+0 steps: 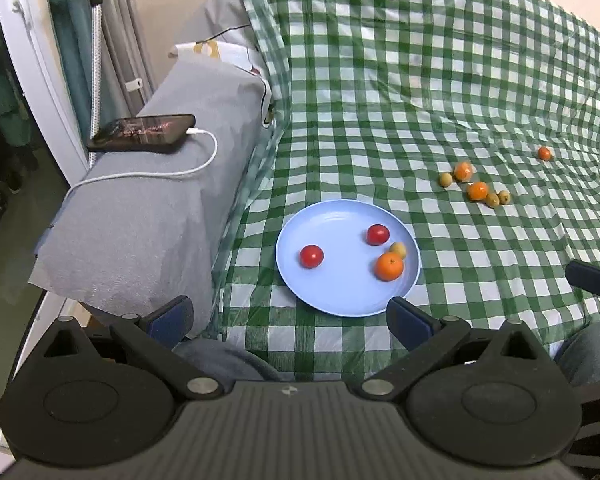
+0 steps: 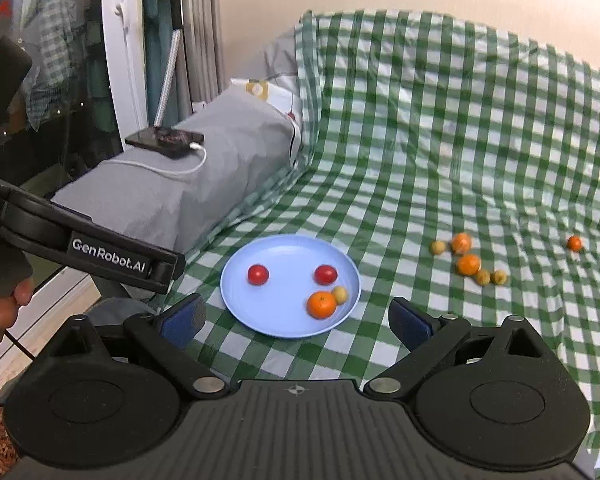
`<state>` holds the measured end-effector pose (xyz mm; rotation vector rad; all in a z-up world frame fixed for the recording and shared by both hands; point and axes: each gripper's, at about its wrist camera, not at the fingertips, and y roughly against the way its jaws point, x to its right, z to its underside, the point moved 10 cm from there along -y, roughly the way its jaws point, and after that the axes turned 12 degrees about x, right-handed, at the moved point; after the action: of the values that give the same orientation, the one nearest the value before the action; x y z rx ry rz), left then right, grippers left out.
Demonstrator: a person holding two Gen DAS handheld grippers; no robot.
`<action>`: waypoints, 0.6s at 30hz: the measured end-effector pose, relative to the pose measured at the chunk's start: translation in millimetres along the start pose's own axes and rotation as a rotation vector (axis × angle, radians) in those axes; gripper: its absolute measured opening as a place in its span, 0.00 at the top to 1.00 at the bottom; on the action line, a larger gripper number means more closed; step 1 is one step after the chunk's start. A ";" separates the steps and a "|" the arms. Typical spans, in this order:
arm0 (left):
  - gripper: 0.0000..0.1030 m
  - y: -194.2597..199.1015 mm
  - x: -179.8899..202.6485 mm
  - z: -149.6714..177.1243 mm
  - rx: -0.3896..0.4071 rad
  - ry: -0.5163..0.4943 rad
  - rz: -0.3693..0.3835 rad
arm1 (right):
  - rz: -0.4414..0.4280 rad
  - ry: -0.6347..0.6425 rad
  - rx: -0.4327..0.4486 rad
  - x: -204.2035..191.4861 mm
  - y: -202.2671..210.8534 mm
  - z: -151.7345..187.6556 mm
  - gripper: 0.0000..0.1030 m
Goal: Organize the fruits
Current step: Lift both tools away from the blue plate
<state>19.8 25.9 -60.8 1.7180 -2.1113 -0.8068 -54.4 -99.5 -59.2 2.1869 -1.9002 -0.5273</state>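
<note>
A light blue plate (image 1: 340,300) lies on the green checked cloth and holds two red tomatoes (image 1: 311,256), an orange (image 1: 389,266) and a small yellow fruit (image 1: 398,249). The plate also shows in the right wrist view (image 2: 276,324). Loose oranges (image 1: 478,191) and small yellow fruits (image 1: 445,179) lie on the cloth to the right, with one orange (image 1: 544,153) farther off. My left gripper (image 1: 290,316) is open and empty just short of the plate's near rim. My right gripper (image 2: 296,320) is open and empty over the plate's near edge.
A grey covered block (image 1: 148,216) left of the plate carries a black phone (image 1: 142,133) on a white cable. A window frame (image 1: 32,60) and curtains stand at the far left. The checked cloth (image 1: 420,80) rises toward the wall behind.
</note>
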 end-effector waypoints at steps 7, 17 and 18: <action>0.00 11.9 5.7 -1.1 0.015 -0.007 0.003 | 0.005 -0.001 0.033 -1.5 12.3 -4.0 0.05; 0.00 11.2 6.4 -1.9 0.014 -0.010 0.001 | 0.019 -0.024 0.035 -0.7 11.1 -3.8 0.05; 0.00 10.0 6.8 -1.8 0.012 -0.011 0.001 | 0.019 -0.027 0.034 -0.1 10.2 -3.3 0.05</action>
<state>11.2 20.2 -54.2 1.7222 -2.1280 -0.8077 -62.5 -101.2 -52.3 2.1912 -1.9556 -0.5270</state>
